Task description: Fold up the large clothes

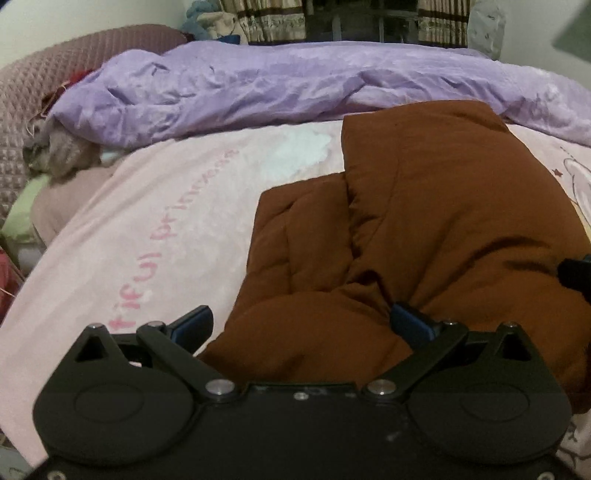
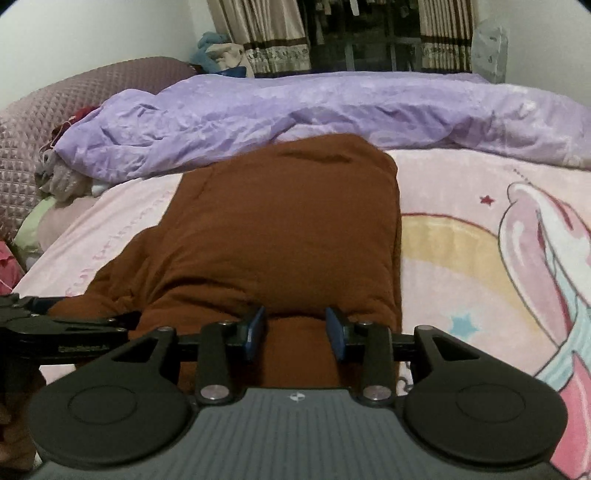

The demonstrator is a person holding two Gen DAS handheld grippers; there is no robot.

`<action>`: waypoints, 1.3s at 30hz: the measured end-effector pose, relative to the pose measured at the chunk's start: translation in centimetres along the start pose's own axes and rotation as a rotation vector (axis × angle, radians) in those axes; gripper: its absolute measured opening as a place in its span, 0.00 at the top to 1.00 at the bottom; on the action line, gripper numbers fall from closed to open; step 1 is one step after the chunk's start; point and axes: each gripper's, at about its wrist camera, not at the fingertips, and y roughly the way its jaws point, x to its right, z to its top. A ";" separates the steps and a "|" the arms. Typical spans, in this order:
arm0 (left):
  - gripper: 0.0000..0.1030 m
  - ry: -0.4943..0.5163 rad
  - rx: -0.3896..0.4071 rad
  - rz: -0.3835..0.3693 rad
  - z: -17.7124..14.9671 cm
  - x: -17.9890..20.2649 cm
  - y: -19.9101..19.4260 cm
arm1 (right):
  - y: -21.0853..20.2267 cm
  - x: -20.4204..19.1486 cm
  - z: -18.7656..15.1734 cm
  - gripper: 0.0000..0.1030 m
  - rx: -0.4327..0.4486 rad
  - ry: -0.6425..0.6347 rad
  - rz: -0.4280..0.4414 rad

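A brown padded jacket (image 1: 424, 229) lies folded in a thick bundle on the pink bed sheet (image 1: 147, 229). My left gripper (image 1: 301, 323) is wide open, its jaws spread around the jacket's near left edge. The jacket also shows in the right wrist view (image 2: 280, 229). My right gripper (image 2: 295, 328) is partly open, and its blue pads (image 2: 255, 332) straddle a fold at the jacket's near edge without clearly pinching it. The left gripper (image 2: 55, 325) shows at the left of the right wrist view, beside the jacket.
A rumpled purple quilt (image 1: 277, 88) lies across the far side of the bed. A quilted mauve headboard (image 1: 44, 74) and grey clothes (image 1: 62, 147) are at the left. The sheet has a cartoon print (image 2: 535, 251) at the right. Curtains (image 2: 258, 33) hang behind.
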 end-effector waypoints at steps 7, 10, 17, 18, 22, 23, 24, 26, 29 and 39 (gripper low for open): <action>0.00 -0.034 0.005 0.005 -0.8 0.0 -1.0 | -3.5 -0.5 -0.3 0.58 0.008 -0.025 0.026; 0.00 -0.040 0.007 0.011 -1.0 0.1 -1.3 | -2.9 -0.6 -1.1 0.59 -0.036 -0.054 0.001; 0.00 -0.024 0.027 0.021 -0.8 0.0 -2.2 | -1.0 -0.5 -2.9 0.60 -0.009 -0.082 -0.053; 0.00 -0.029 0.030 0.021 -0.7 -0.1 -2.8 | -1.2 -0.4 -2.9 0.60 -0.010 -0.077 -0.049; 0.00 -0.023 0.098 0.017 -0.4 -0.6 -6.1 | -3.4 0.0 -2.0 0.60 0.003 -0.040 -0.018; 0.00 -0.017 0.114 0.012 -0.3 -0.7 -6.7 | -4.3 0.1 -1.7 0.60 0.014 -0.040 -0.007; 0.00 -0.009 0.124 0.009 -0.3 -0.8 -7.1 | -5.1 0.1 -1.4 0.60 0.031 -0.042 -0.004; 0.00 -0.005 0.109 0.002 -0.6 -0.8 -6.5 | -6.2 0.3 -1.2 0.59 0.056 -0.048 -0.011; 0.00 -0.025 0.002 -0.011 -1.6 -0.5 -3.3 | -3.9 1.2 -1.9 0.60 -0.037 -0.026 0.003; 0.00 -0.048 0.002 -0.010 -2.7 0.2 -2.5 | -2.6 2.8 -3.3 0.51 -0.036 0.070 0.019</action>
